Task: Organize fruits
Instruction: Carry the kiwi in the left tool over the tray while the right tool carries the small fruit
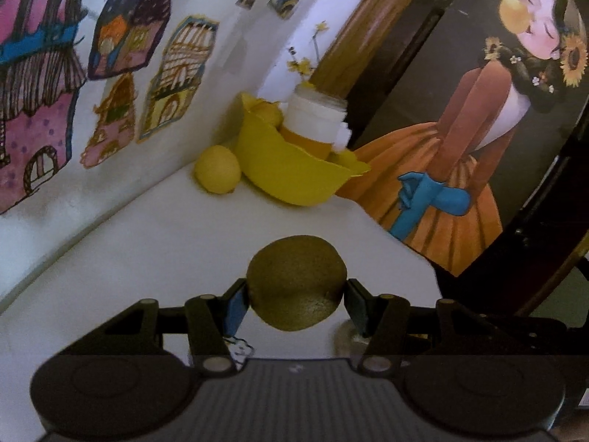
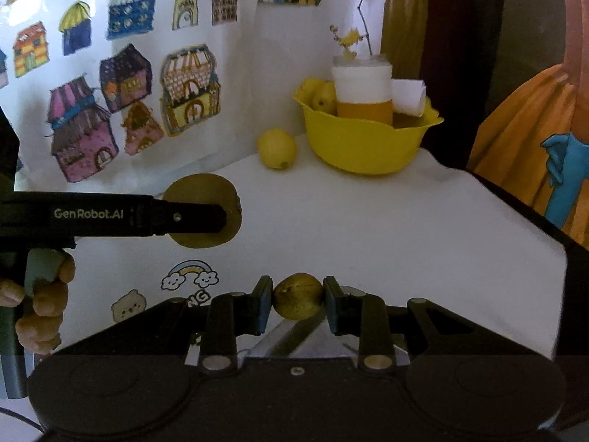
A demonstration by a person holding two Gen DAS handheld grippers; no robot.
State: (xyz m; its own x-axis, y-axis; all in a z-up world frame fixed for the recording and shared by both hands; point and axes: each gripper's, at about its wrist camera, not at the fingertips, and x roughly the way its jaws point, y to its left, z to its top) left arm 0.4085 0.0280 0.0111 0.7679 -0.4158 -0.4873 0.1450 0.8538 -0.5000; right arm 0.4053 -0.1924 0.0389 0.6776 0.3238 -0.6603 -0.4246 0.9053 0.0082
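Observation:
My left gripper (image 1: 296, 296) is shut on a brown kiwi (image 1: 296, 281) and holds it above the white table. In the right wrist view the left gripper (image 2: 224, 217) and its kiwi (image 2: 200, 188) show at the left. My right gripper (image 2: 298, 300) is shut on a small olive-yellow fruit (image 2: 298, 300). A yellow bowl (image 1: 291, 169) (image 2: 364, 147) stands in the far corner with yellow fruits and a white-and-orange cup (image 2: 362, 92) in it. A lemon (image 1: 217, 169) (image 2: 277, 148) lies on the table just left of the bowl.
The white table (image 2: 386, 228) has cartoon stickers (image 2: 189, 276) near its front. A wall with house drawings (image 2: 110, 92) runs along the left. A large painting of a woman in an orange dress (image 1: 460, 147) leans at the right past the table edge.

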